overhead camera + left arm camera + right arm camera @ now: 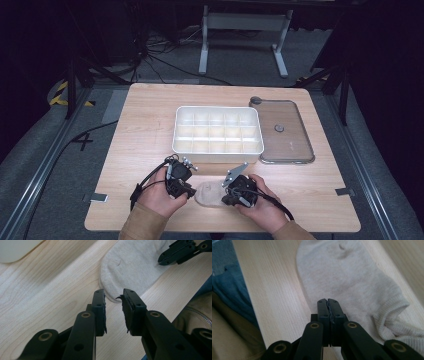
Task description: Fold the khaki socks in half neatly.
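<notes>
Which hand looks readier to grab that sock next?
Probably the left. The left gripper has open jaws right at the edge of the sock, while the right gripper sits over it with jaws shut.

This is a lab or recording studio set up for handling trials rather than a home. A light wooden tabletop [150, 125] stands alone on grey carpeted floor [40, 165], ringed by dark curtains and black stands. Loose cables [150, 55] run across the floor behind it, yellow-and-black hazard tape [59, 95] marks a stand's foot, metal rails [45, 170] flank the table, and a white metal frame [245, 30] stands at the back.
</notes>
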Demonstrator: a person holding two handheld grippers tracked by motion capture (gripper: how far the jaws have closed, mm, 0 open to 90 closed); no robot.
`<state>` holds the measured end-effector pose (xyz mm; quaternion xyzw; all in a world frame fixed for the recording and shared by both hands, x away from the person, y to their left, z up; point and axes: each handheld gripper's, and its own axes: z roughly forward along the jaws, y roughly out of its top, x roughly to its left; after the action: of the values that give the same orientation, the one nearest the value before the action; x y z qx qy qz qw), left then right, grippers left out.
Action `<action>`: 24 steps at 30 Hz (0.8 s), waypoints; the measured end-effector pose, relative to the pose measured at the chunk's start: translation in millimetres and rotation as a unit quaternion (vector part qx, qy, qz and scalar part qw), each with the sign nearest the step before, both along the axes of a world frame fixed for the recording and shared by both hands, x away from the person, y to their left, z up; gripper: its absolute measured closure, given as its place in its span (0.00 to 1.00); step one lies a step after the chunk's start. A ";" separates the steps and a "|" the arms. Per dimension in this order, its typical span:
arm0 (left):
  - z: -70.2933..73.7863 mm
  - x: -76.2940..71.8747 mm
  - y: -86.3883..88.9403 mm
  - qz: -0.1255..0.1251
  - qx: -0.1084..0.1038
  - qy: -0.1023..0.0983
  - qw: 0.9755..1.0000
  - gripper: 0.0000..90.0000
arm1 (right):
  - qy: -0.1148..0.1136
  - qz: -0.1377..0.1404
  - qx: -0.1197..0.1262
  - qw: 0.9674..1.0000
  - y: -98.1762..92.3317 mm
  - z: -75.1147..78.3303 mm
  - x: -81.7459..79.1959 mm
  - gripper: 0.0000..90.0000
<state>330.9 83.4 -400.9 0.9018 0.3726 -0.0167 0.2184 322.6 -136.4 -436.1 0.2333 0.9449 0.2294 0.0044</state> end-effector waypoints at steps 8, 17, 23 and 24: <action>-6.6 1.4 -4.2 0.006 -0.010 0.005 1.000 0.80 | -0.003 -0.001 -0.001 1.000 -0.4 -3.1 -0.6 1.00; -17.9 5.8 -6.6 0.033 -0.029 0.018 0.999 0.78 | -0.005 -0.001 0.000 1.000 -1.0 -3.3 -1.4 1.00; -28.5 8.1 -12.2 0.040 -0.014 0.028 0.999 0.79 | -0.005 -0.002 0.001 1.000 -1.3 -3.5 -1.6 1.00; -30.1 8.3 -12.9 0.042 -0.011 0.029 0.999 0.79 | -0.005 -0.002 0.001 1.000 -1.4 -3.5 -1.6 1.00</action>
<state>339.2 70.5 -431.0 0.8819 0.4163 -0.0376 0.2182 321.0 -137.8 -439.6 0.2340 0.9442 0.2316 0.0092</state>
